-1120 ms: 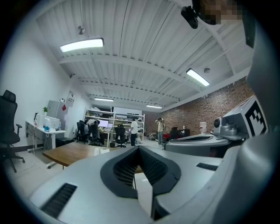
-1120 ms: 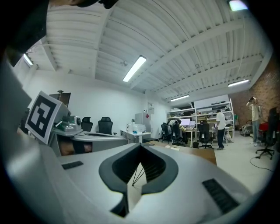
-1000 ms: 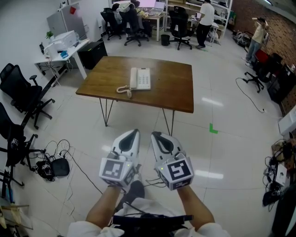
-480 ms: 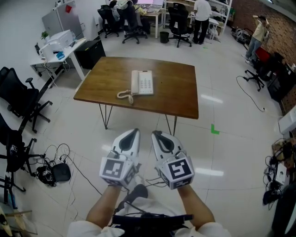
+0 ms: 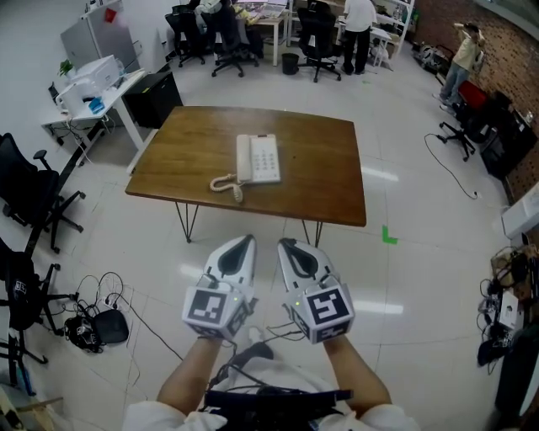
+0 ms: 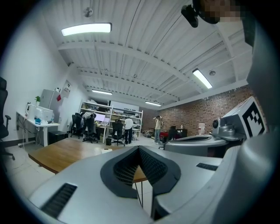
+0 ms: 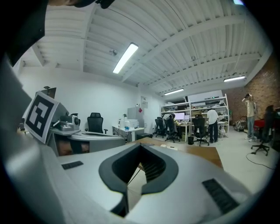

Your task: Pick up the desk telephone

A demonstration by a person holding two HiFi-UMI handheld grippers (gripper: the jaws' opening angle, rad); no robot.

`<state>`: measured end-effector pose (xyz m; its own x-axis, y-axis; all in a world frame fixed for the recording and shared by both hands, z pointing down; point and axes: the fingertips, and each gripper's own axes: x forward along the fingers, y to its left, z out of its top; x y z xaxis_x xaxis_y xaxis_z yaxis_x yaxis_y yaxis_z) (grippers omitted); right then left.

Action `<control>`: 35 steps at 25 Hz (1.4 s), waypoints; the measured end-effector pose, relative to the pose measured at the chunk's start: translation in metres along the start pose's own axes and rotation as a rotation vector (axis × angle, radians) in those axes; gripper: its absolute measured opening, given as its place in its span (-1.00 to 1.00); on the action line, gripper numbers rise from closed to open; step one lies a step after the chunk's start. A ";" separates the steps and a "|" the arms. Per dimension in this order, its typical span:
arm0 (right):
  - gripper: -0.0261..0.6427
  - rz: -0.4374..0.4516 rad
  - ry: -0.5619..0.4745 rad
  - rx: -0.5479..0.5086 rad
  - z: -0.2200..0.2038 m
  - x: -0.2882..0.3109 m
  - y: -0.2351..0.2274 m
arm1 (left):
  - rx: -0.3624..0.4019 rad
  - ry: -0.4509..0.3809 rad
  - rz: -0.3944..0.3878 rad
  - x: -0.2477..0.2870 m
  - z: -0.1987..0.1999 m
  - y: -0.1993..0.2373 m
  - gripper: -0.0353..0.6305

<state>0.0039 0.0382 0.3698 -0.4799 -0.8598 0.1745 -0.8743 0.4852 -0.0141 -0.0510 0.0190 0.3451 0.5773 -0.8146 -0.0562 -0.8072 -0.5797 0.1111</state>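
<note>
Two claws closed, nothing held

Side by side and close to level: left gripper (image 5: 242, 242) and right gripper (image 5: 286, 246), each with jaws pressed together and empty. Desk telephone (image 5: 258, 157) lies flat well ahead of both tips on a brown wooden table (image 5: 324, 172) with thin metal legs. Handset sits in the cradle, on the left gripper's side. Coiled cord (image 5: 226, 183) trails off the near corner. Pale glossy floor (image 5: 421, 278) below. Green tape mark (image 5: 388, 235) ahead-right of the right gripper. Black office chair (image 5: 32, 189) and tangled cables (image 5: 101, 290) out past the left gripper. Brick wall (image 5: 505, 42) far right; people (image 5: 358, 21) at desks beyond the table.
</note>
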 end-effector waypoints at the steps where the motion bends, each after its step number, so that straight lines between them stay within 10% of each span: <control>1: -0.92 -0.005 0.004 0.002 -0.001 0.005 -0.002 | -0.003 -0.003 -0.002 0.004 0.000 0.005 -0.89; 35: -0.92 -0.061 0.011 0.015 0.000 0.117 -0.038 | -0.026 0.033 -0.038 0.084 -0.019 0.097 -0.89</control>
<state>-0.0195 -0.0807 0.3909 -0.4251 -0.8857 0.1867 -0.9028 0.4296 -0.0179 -0.0782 -0.1051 0.3701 0.6114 -0.7908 -0.0286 -0.7814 -0.6091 0.1358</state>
